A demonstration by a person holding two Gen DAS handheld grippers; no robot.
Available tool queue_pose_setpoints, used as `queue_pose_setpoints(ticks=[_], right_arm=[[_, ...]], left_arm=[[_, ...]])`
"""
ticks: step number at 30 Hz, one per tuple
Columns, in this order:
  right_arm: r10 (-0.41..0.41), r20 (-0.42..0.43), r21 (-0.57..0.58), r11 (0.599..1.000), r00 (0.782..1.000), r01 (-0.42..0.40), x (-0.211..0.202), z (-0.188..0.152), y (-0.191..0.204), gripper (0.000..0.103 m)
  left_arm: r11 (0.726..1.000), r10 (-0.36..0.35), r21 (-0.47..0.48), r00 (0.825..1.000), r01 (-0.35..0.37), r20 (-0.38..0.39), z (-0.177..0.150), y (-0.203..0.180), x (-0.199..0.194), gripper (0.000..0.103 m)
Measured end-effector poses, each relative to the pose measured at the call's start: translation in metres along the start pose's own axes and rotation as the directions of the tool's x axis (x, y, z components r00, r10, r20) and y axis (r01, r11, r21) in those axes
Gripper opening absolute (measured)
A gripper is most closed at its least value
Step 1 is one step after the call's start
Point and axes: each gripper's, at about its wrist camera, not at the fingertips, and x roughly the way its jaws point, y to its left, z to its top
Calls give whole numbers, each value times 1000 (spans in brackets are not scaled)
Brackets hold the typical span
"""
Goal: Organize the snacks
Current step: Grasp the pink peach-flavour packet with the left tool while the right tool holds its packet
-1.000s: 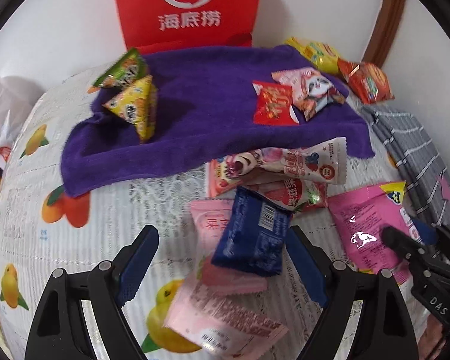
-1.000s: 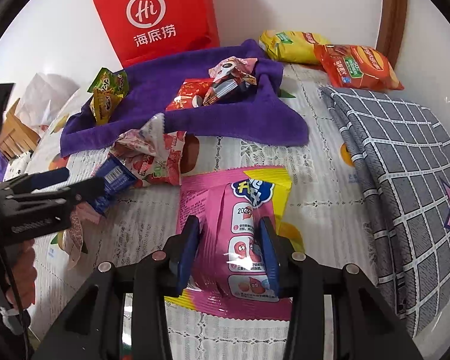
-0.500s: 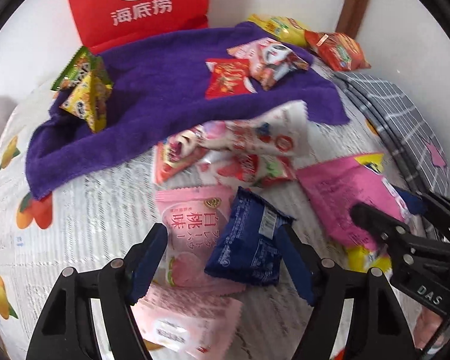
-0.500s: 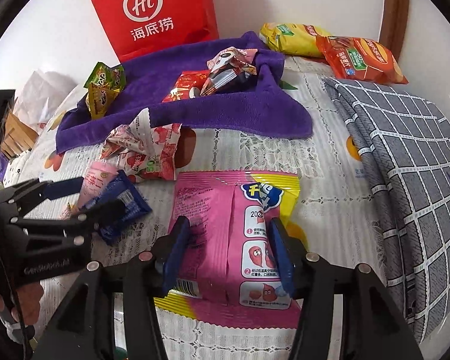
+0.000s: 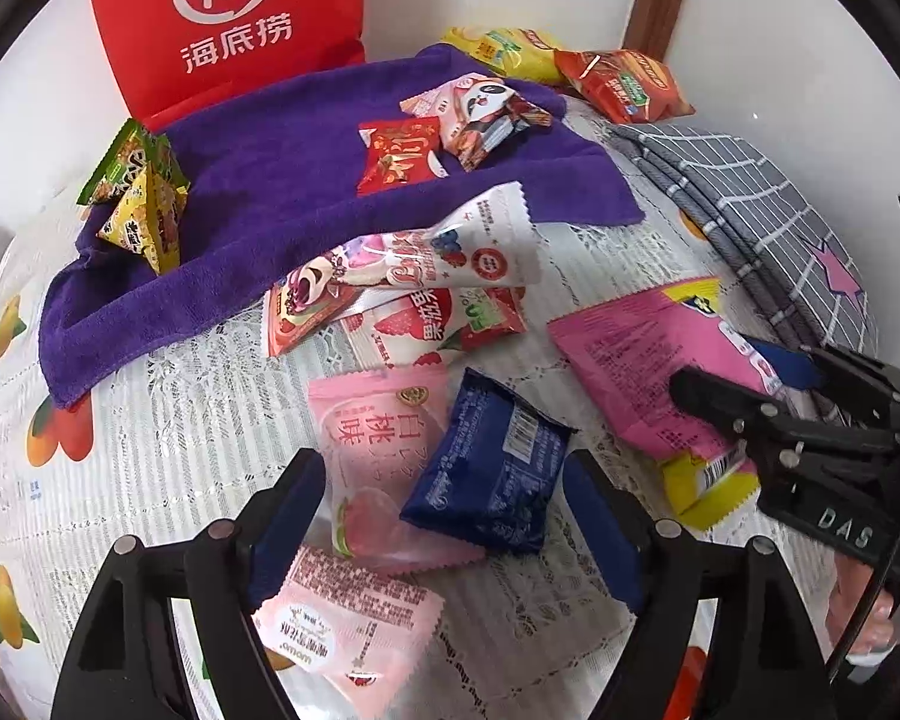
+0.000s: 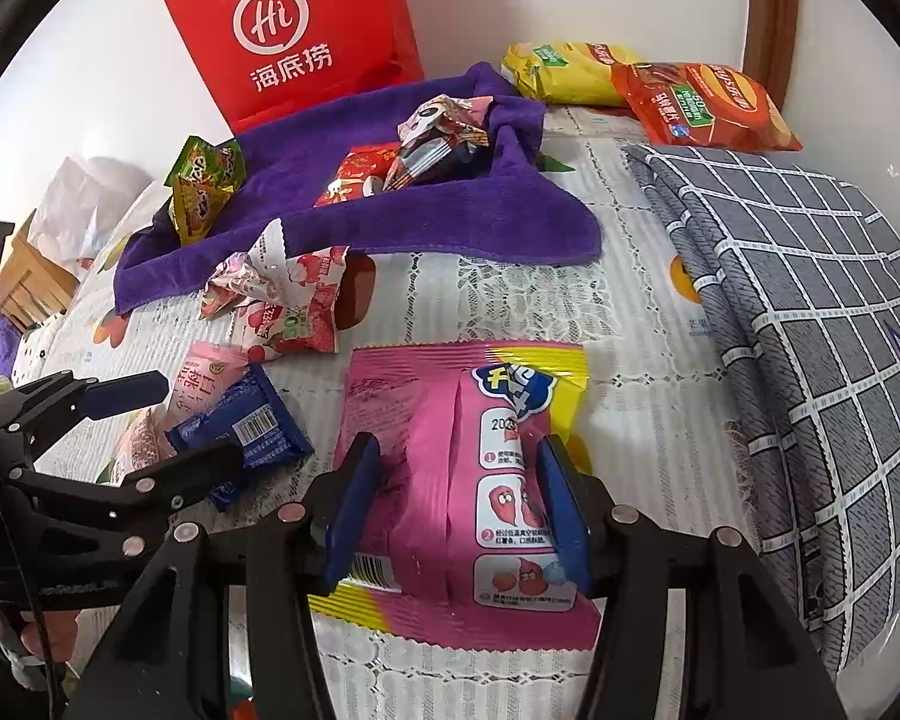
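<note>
left gripper [image 5: 444, 516] fingers spread around the navy snack packet [image 5: 489, 471] on the counter [image 5: 168, 438]; at 3 o'clock, right gripper [image 6: 456, 507] fingers spread, straddling the pink snack bag [image 6: 450, 450].

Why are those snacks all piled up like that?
They look dumped, not sorted. A blue packet lies tilted across a pink packet, and two strawberry packets overlap half off the purple towel, which is rumpled.
</note>
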Motion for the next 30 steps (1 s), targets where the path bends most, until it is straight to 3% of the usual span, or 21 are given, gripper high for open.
queue_pose_setpoints(ticks=[9,17,21,23,26,28,30], right_arm=[[-3,10,6,1000,1000,3,-10,-4,-11,54],[34,0,11,999,999,-34,-6,-4,-16,54],[44,-11,12,999,999,-44,1,-3,-15,54],[36,-13,7,999,999,-36,3,-2,-13,54],[25,-9,2,1000,1000,-25,5,-1,-10,52],[30,-1,5,1000,1000,-30,2,0,-9,47],[39,8,20,999,999,-39,-1,2,-10,40]], left_arm=[[995,44,88,999,-43,0,-15,-20,13,83],[990,85,111,996,-88,35,-18,-22,26,83],[994,65,89,997,-69,45,-15,-19,28,83],[997,44,62,998,-47,48,-12,-15,29,79],[998,46,49,997,-49,58,-9,-10,27,59],[999,36,31,998,-38,53,-6,-3,24,39],[1000,6,9,999,-6,43,-5,3,21,33]])
